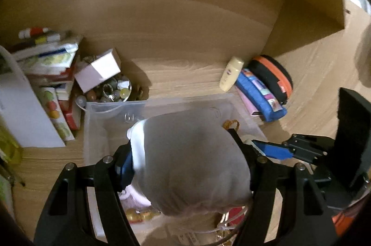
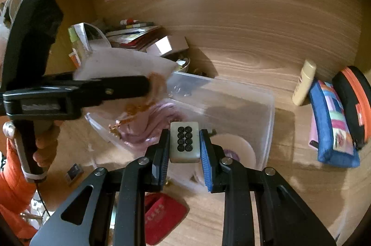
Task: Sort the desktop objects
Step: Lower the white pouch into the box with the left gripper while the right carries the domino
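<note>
Left gripper (image 1: 185,164) jaws wide, clamping soft, light white pouch (image 1: 192,160) over clear plastic bin (image 1: 97,120); grip mid-body. Right gripper (image 2: 184,144) jaws narrow, pinching hard, slick mahjong tile (image 2: 184,141) by flat sides above bin.

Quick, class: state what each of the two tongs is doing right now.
Left tongs: closed on a white cloth pouch.
Right tongs: closed on a mahjong tile.
</note>
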The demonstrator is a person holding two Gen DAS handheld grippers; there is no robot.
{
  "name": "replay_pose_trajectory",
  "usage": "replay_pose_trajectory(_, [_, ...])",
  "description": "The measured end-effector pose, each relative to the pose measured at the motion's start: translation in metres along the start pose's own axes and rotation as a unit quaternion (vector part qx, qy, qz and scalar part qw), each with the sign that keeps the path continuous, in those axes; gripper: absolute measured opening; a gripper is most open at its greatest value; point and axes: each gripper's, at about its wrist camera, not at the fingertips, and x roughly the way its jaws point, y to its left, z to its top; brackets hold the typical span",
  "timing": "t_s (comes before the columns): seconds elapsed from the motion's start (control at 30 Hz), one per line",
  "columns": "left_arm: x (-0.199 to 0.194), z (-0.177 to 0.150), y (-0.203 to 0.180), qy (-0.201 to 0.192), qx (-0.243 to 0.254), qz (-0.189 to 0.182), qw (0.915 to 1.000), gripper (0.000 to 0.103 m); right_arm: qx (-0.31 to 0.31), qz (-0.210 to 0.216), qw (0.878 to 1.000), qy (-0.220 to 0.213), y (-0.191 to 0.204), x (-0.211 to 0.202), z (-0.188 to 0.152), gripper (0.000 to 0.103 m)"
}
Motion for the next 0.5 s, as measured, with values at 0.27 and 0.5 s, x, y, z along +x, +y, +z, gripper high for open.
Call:
replay_pose_trajectory(0.27, [0.011,-0.005,-0.004,-0.005,0.032,0.006,0.9995,0.072,-0.027,-0.022,0.999,0.024,0.003,0.025,0.010,0.022])
replay_pose_trajectory(0.5, [0.008,-0.005,0.006,0.003,0.011,0.006,0.9999,0.079,-0.036,-0.030,0.998,0.044,0.003,0.044,0.011,0.022])
